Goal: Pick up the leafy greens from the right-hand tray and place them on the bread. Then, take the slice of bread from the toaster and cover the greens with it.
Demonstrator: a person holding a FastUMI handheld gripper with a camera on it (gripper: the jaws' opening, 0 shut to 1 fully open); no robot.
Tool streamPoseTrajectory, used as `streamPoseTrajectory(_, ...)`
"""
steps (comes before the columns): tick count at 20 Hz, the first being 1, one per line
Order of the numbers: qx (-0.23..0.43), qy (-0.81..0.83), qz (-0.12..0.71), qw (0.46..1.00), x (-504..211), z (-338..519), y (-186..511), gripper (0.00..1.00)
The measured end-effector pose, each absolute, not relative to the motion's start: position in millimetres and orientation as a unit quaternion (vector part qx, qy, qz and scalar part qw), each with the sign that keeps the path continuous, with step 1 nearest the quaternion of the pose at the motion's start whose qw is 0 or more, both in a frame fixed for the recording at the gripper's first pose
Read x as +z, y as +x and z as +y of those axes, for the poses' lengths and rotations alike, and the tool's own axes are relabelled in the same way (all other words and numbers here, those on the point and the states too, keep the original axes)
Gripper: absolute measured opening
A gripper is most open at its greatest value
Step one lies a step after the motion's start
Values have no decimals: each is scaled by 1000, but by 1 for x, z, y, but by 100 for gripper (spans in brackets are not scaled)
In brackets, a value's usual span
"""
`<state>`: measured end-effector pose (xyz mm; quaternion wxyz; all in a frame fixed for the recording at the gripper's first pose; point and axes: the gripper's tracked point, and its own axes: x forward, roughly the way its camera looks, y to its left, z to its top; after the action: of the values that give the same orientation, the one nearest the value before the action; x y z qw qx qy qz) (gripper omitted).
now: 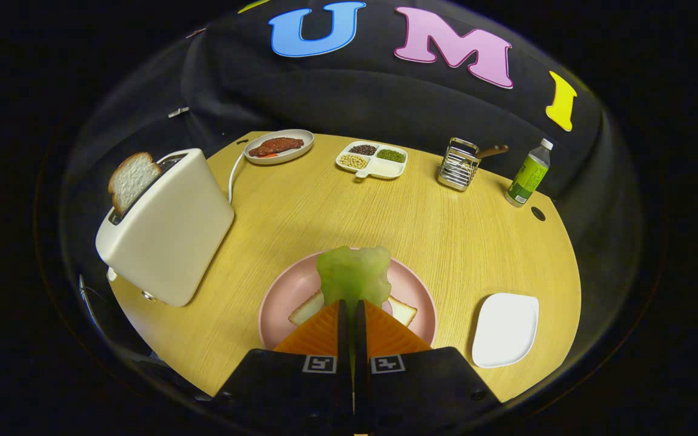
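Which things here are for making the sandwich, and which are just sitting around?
For the job: leafy greens pinched in the gripper, bread on pink plate, toaster slice, toaster, white tray.

Just sitting: meat dish, bean tray, metal rack, bottle.

Claw (349,306) pinches greens (354,275) above bread (308,309) on plate (282,297); toaster (167,227) left, tray (505,330) right.

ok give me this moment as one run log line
gripper: shut on leafy greens | greens: held over bread on pink plate | toaster: bread slice still in slot | white tray: beside plate
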<state>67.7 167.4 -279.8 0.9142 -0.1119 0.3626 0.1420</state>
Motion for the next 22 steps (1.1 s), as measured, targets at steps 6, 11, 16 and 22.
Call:
streamPoseTrajectory(6, 134, -136, 377, 907, -298, 165, 64, 18)
streamPoseTrajectory(11, 129, -116, 380, 909, -301, 172, 65, 46)
streamPoseTrajectory(16, 120, -100, 376, 914, -292, 170, 65, 93)
streamPoseTrajectory(22, 147, -74, 315, 935, -234, 197, 64, 100)
